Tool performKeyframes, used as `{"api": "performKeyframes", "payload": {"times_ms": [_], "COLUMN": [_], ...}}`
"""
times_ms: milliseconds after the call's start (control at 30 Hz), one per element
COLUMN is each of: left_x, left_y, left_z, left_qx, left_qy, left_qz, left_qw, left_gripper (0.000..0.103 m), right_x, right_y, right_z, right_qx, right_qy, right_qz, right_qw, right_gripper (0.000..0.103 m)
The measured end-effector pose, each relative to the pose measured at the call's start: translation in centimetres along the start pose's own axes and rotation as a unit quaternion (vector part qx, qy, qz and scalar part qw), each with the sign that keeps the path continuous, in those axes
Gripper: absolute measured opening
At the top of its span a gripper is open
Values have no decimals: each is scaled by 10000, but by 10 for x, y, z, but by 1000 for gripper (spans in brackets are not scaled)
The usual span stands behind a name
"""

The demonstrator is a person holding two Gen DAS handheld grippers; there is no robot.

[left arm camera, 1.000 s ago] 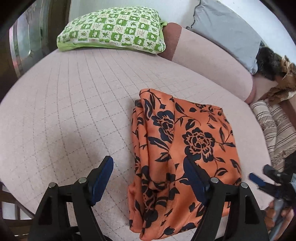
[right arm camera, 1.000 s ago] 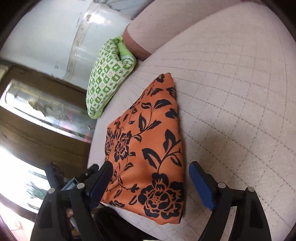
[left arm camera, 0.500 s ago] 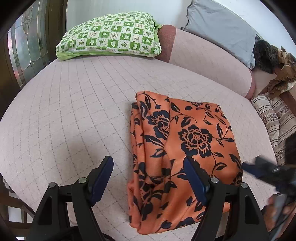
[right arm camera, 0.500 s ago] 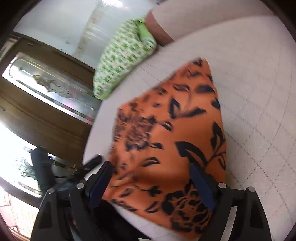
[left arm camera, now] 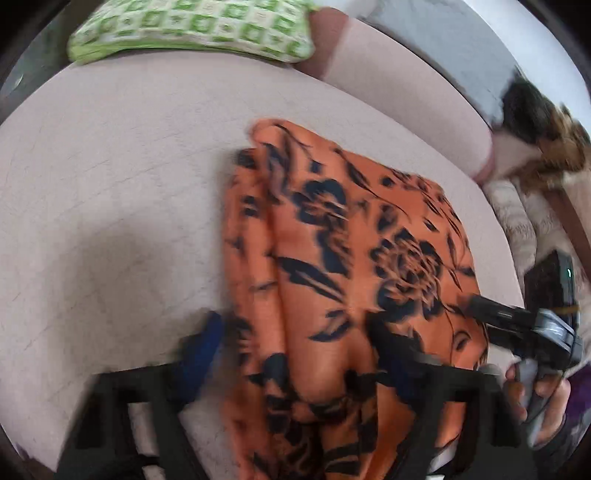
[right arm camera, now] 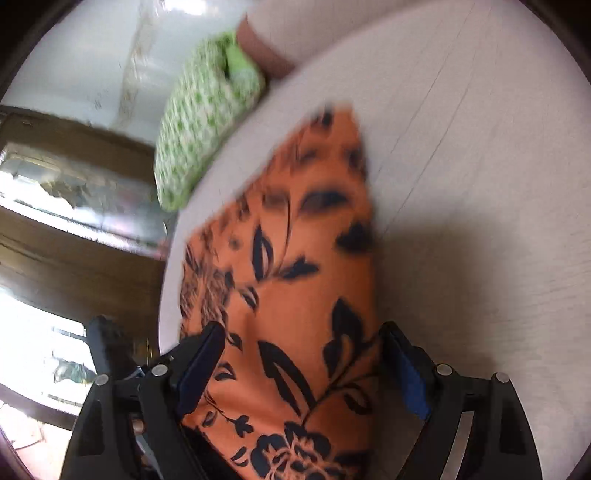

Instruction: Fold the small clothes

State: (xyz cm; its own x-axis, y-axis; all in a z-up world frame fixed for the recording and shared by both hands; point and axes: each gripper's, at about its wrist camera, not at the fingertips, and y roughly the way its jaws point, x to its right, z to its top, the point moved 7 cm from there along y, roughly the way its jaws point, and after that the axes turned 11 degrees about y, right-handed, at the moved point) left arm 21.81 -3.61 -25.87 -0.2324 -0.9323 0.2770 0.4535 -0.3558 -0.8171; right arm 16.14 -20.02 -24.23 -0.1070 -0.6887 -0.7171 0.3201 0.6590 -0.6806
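- We see the folded orange cloth w/ black flower print (left arm camera: 354,295) (right arm camera: 295,295) lying flat on the pale pink quilted bed cover (left arm camera: 110,184) (right arm camera: 480,184), near the cover's front edge, its long fold running away from us toward the far edge.
- In the left wrist view the cloth's left side is bunched in lengthwise pleats; the right part lies smooth.
- Left gripper (left arm camera: 295,358): black frame, blue pads, heavily blurred. Its jaws have just been closing; they straddle the cloth's near-left part, cloth between them, pads not clearly pressing, so they read as still spread.
- Right gripper (right arm camera: 303,362) (left arm camera: 476,306): jaws also just been closing, one blue pad on each side of the cloth's near end, fabric between them, a gap visible at both pads – spread, not pinching.
- A hand (left arm camera: 535,391) wraps the right gripper's handle at the cover's right edge.
- Green-and-white checked pillow (left arm camera: 192,29) (right arm camera: 199,122) sits at the cover's far left corner, well apart from the cloth.
- Beside it a long pink bolster (left arm camera: 406,81) runs along the far edge.
- Grey pillow (left arm camera: 443,33) leans behind the bolster; blurred.
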Motion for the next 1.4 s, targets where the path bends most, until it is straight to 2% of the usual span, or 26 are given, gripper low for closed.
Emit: {"api": "performKeyframes", "payload": {"times_ms": [33, 100, 233, 400, 500, 567, 633, 667, 700, 733, 767, 800, 833, 900, 933, 1033, 1067, 1133, 1167, 1200, 1233, 1300, 1400], "left_x": [2, 7, 28, 76, 86, 88, 78, 71, 64, 55, 49, 40, 34, 27, 26, 33, 30, 25, 15, 8, 3, 1, 4], "left_y": [0, -6, -36, -74, -73, -49, -18, 1, 25, 53, 57, 47, 36, 1, -14, -42, -37, -13, 1, 14, 17, 5, -4], "left_z": [0, 3, 14, 47, 59, 66, 64, 62, 54, 42, 36, 31, 29, 29, 28, 25, 26, 15, 6, -1, -3, 4, 17], "left_qx": [-31, 31, 443, 1103, 1227, 1133, 895, 699, 368, -135, -210, -48, 2, 294, 414, 715, 698, 338, 29, -230, -211, -130, -12], "left_qy": [-80, 72, 194, 567, 798, 820, 717, 698, 690, 634, 555, 363, 327, 569, 699, 1047, 1080, 1196, 1160, 1075, 891, 781, 1052], "left_qz": [-40, 47, -53, -262, -295, -330, -263, -215, -109, 140, 162, 153, 266, 554, 674, 862, 905, 1265, 1497, 1561, 1480, 1520, 1686], "left_qw": [10000, 10000, 9988, 9919, 9888, 9896, 9930, 9949, 9969, 9978, 9981, 9992, 9991, 9964, 9944, 9882, 9876, 9842, 9819, 9816, 9847, 9852, 9801], "left_gripper": [40, 32, 29, 29, 30, 31, 36, 38, 43, 49, 59, 70, 72, 72, 72, 73, 73, 74, 74, 80, 83, 83, 83], "right_x": [-3, -10, -38, -55, -41, -21, 6, 24, 49, 76, 100, 105, 104, 93, 83, 44, 32, 25, 31, 50, 64, 55, 21], "right_y": [2, -4, -35, -106, -138, -145, -138, -128, -113, -98, -87, -89, -99, -123, -135, -150, -149, -129, -113, -90, -79, -93, -117], "right_z": [-1, 0, 4, 43, 77, 97, 110, 115, 118, 117, 114, 111, 108, 108, 109, 114, 115, 113, 110, 105, 105, 105, 116], "right_qx": [-17, 30, 299, 877, 1156, 1294, 1209, 1052, 899, 788, 687, 778, 1008, 1412, 1577, 1712, 1673, 1430, 1245, 912, 829, 1063, 1354], "right_qy": [-90, -214, -757, -1116, -1059, -1015, -717, -557, -310, -72, 122, 180, 144, -95, -207, -469, -516, -454, -332, 14, 262, 274, 2], "right_qz": [-79, -87, -86, 28, 19, -73, -88, -127, -329, -733, -1224, -1075, -943, -1078, -1007, -499, -290, 84, 93, -21, -83, 46, 329], "right_qw": [9999, 9997, 9966, 9899, 9876, 9864, 9900, 9928, 9949, 9942, 9900, 9910, 9903, 9840, 9821, 9829, 9841, 9886, 9916, 9958, 9962, 9939, 9902], "right_gripper": [59, 41, 37, 37, 37, 37, 38, 44, 50, 55, 60, 65, 65, 65, 66, 72, 76, 83, 88, 89, 89, 88, 88]}}
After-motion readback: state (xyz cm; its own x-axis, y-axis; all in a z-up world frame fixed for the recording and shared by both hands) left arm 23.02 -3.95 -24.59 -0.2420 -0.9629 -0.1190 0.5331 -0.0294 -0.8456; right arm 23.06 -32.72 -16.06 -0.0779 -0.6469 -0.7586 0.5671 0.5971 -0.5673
